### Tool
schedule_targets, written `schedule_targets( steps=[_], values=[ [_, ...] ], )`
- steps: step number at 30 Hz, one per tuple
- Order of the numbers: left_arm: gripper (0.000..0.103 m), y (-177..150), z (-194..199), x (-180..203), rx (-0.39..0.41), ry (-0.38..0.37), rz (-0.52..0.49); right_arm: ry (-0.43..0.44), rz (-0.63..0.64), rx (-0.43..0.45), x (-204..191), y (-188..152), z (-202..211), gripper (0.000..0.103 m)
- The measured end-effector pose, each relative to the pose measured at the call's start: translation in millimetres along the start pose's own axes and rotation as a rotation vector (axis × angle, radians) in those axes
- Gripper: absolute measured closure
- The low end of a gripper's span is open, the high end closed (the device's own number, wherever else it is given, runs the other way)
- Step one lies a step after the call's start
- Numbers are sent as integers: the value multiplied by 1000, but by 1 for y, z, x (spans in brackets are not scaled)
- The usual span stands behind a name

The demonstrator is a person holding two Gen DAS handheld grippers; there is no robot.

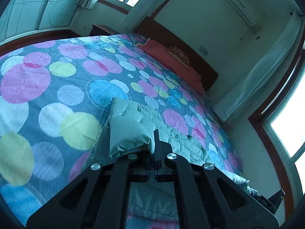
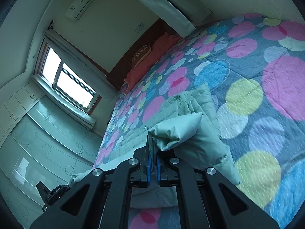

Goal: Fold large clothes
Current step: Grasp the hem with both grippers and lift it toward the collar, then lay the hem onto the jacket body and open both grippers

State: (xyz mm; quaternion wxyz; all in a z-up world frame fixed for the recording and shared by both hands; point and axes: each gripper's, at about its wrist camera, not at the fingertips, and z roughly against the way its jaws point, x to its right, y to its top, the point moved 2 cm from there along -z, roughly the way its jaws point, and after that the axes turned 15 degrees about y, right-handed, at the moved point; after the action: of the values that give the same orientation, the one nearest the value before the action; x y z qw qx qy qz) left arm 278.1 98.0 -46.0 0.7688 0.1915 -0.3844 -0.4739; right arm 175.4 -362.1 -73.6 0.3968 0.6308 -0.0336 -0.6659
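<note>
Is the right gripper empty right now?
No, the right gripper is shut on a fold of the pale green quilted garment above the bedspread.

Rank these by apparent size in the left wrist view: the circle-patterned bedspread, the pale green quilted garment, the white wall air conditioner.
1. Circle-patterned bedspread, largest by far.
2. Pale green quilted garment, though nearness to the camera enlarges it.
3. White wall air conditioner, smallest, though farthest away.

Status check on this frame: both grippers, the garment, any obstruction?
Left gripper shut on pale green quilted jacket. Right gripper shut on it too. Jacket partly lifted off dotted bedspread. Nothing in the way.
</note>
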Motion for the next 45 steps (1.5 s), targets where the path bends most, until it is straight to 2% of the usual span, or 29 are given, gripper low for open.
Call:
schedule_targets(
  steps=[6,14,19,27,30,31,32,33,34,35,40,45],
  values=[
    [101,30,-91,24,-31,60,-27,-57,25,-52,24,41,-84,99],
    [101,47,-176,52,-16,155,-144,-138,35,-123,67,75,-176,99],
    [101,43,-210,57,-30,199,-193,-177,24,-153,91,80,-205,99],
    [100,39,-235,57,-89,223,-211,-219,12,-186,111,75,-226,98],
    [91,44,-233,62,-102,212,-239,-225,25,-190,107,77,-226,94],
    [79,47,-231,64,-106,200,-244,-223,25,-191,105,79,-225,90],
    [68,50,-227,65,-101,185,-245,-214,26,-184,103,81,-222,77],
    [39,54,-221,66,-88,183,-244,-209,32,-171,99,83,-219,60],
    [25,58,-214,66,-65,195,-242,-208,43,-150,95,86,-214,53],
    [24,61,-204,66,-36,208,-242,-208,58,-128,90,89,-209,46],
    [23,61,-170,49,-47,172,-245,-192,85,-132,73,91,-185,45],
    [21,30,-143,-9,-146,171,-168,-242,83,-144,77,71,-138,45]
  ],
)
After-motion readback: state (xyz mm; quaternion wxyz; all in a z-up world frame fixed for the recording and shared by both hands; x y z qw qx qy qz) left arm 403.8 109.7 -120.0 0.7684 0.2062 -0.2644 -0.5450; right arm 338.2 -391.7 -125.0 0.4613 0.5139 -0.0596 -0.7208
